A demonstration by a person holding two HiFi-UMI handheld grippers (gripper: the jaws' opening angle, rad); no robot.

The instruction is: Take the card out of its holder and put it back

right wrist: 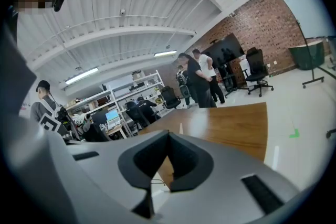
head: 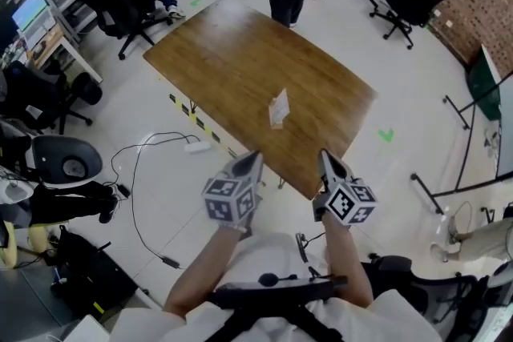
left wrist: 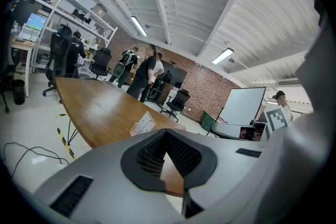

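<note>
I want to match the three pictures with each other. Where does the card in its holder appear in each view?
Head view: the card in its holder stands slightly right of centre, near the closer end of the wooden table.
Left gripper view: left of centre, on the table edge.
Right gripper view: a thin white sliver, seen edge-on, near the centre.
Shared landmark: the wooden table.

The white card point(head: 278, 106) stands upright in its holder point(head: 276, 122) on the wooden tabletop point(head: 232, 60), toward its near corner.
</note>
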